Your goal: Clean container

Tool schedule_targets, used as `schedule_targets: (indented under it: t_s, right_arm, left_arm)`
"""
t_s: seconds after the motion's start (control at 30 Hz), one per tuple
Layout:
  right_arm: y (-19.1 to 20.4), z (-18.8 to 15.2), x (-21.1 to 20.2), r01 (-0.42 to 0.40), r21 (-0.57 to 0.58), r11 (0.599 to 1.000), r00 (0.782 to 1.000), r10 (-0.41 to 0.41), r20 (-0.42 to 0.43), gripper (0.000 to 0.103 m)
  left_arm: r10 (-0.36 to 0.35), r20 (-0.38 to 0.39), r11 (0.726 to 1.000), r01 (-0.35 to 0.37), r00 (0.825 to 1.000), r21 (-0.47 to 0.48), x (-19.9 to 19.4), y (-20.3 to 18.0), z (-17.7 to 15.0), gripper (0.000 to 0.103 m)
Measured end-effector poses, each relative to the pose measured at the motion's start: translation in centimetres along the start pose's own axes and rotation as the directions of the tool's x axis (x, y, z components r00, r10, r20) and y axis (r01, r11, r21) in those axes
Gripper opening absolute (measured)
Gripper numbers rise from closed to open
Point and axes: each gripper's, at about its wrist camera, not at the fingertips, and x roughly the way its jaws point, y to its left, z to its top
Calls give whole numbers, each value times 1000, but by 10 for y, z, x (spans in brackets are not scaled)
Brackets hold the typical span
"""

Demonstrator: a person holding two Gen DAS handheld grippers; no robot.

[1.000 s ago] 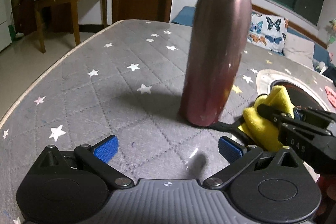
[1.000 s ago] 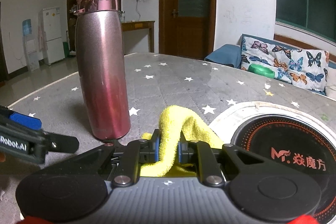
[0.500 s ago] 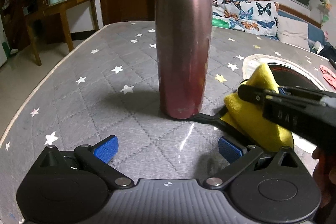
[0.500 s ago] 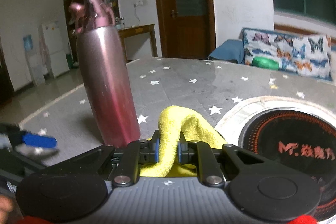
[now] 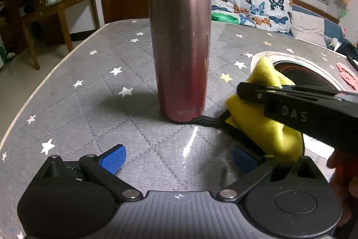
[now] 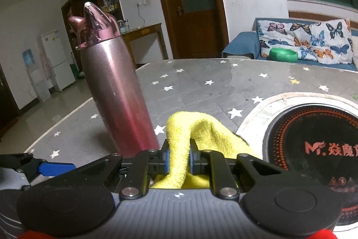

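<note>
Standing: the pink bottle (image 5: 181,48) is upright on the grey star-print table cover (image 5: 94,91), right in front of you — its cat-ear lid (image 6: 94,24) is on.
Left gripper (image 5: 179,157): your blue pads (image 5: 113,158) are spread wide with nothing between them, aimed at the bottle's base and short of it.
Right gripper (image 6: 178,159): your fingers are clamped on a fold of the yellow cloth (image 6: 190,133).
Cloth: in the left view it sits just right of the bottle's base, near it — whether it touches the metal, you cannot tell.
Bottle surface: pale smudges show low on the side.
Table: an induction cooker (image 6: 313,145) is set in the cover to your right.
Behind: a butterfly-print cushion (image 5: 252,6) and a green bowl (image 6: 283,54).
</note>
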Motion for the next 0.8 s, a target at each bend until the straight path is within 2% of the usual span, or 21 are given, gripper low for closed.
schedule_targets:
  t_s: [0.3,0.5,0.8]
  right_arm:
    - [15,4,1,-80,28,996,997,80,11,14]
    - [19,8,0,-78,26,997,997,77,15,14]
    - [11,17,-13,-95,41,995,994,93,58,14]
  left_arm:
    - [-5,4,1000,5,1000,-14,-1,4,0,103]
    - [26,4,1000,-26,1000,12,1,2,-1,103]
    - [15,0,1000,-15,1000,13,3,8,-2,103]
